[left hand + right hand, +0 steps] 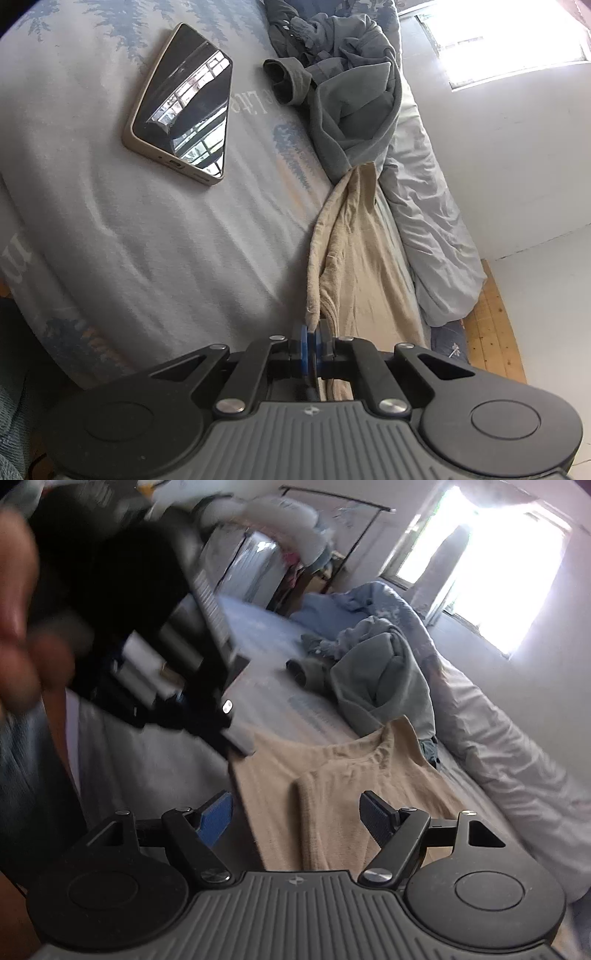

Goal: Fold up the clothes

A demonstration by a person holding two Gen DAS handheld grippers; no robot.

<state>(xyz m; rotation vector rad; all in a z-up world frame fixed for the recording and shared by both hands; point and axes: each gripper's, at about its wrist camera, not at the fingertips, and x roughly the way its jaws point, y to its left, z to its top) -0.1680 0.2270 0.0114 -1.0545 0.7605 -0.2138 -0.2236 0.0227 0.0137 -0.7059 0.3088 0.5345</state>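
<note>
A beige garment lies along the right side of the bed, and my left gripper is shut on its near edge, the cloth pinched between the blue pads. In the right wrist view the same beige garment is spread flat with its neckline toward the far side. My right gripper hovers open above its near part, nothing between the fingers. The left gripper's body, blurred, and a person's hand fill the upper left of that view. A heap of grey clothes lies beyond the beige one.
A phone in a beige case lies face up on the pale blue printed bedsheet. A rumpled grey duvet runs along the bed's right edge, with wooden floor beside it. A bright window and a clothes rack stand behind.
</note>
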